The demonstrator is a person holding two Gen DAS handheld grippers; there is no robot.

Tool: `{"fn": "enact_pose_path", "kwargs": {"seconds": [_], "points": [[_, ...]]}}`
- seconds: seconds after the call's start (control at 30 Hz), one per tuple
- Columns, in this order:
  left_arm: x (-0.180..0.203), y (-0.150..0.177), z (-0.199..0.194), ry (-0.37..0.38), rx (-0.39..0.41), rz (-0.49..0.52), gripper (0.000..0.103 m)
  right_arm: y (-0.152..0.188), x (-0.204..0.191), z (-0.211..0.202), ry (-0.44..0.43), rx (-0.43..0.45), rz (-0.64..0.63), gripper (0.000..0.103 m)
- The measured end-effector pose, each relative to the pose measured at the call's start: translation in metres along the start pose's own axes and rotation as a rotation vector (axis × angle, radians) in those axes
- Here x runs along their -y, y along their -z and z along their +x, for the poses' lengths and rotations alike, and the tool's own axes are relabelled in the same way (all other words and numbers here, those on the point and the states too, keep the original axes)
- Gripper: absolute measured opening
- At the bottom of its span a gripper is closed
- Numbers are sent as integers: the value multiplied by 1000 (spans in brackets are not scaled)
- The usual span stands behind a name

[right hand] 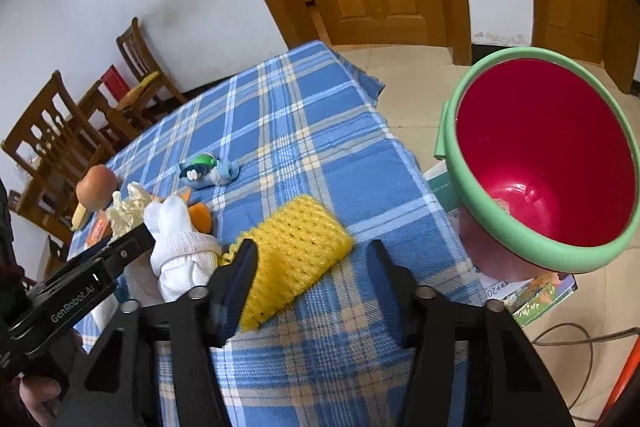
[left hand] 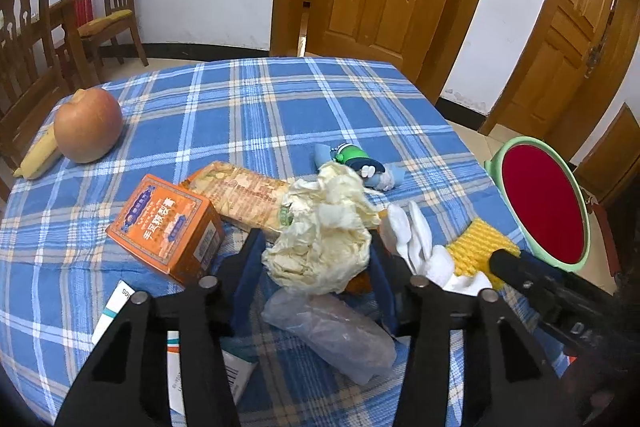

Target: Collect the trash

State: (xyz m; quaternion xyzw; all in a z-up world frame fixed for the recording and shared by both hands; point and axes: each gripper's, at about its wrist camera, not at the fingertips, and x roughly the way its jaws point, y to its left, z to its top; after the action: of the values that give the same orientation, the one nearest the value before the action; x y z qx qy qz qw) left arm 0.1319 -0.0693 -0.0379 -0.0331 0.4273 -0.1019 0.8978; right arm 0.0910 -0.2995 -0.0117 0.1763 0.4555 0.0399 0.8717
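My left gripper (left hand: pixel 314 243) is shut on a crumpled cream paper wad (left hand: pixel 320 239) over the blue checked tablecloth (left hand: pixel 248 107); the wad fills the gap between both fingers. A clear plastic bag (left hand: pixel 332 335) lies just beneath it. In the right wrist view, my right gripper (right hand: pixel 311 251) is open around a yellow foam net (right hand: pixel 296 255). The left finger touches the net, while a strip of cloth shows between the net and the right finger. The red bin with a green rim (right hand: pixel 472 195) stands off the table's right edge, tilted toward me.
An orange box (left hand: pixel 168 223), a snack wrapper (left hand: pixel 240 195), a white sock (left hand: pixel 416 243), a small toy figure (left hand: pixel 356 163), an apple (left hand: pixel 88 125) and a banana (left hand: pixel 38 159) lie on the table. Wooden chairs (left hand: pixel 116 7) stand at the far left. Books (right hand: pixel 532 295) lie under the bin.
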Motion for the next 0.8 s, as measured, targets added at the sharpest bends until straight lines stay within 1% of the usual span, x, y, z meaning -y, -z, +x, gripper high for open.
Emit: {"fn": "enact_pose_path", "kwargs": {"seconds": [0.1, 0.27, 0.33, 0.4, 0.47, 0.8], "points": [[-1, -1, -4, 12, 11, 0, 42, 2, -2, 6, -2, -16, -6, 42], [-5, 0, -15, 31, 33, -5, 39, 3, 1, 6, -15, -19, 14, 28], [-5, 0, -22, 34, 43, -5, 39, 4, 2, 4, -19, -16, 20, 17], [-5, 0, -27, 38, 53, -6, 39, 5, 2, 1, -19, -5, 25, 12], [-5, -1, -34, 43, 65, -5, 39, 5, 1, -3, -24, 9, 24, 10], [2, -1, -61, 58, 106, 10, 39, 7, -5, -37, -41, 90, 16, 10]]}}
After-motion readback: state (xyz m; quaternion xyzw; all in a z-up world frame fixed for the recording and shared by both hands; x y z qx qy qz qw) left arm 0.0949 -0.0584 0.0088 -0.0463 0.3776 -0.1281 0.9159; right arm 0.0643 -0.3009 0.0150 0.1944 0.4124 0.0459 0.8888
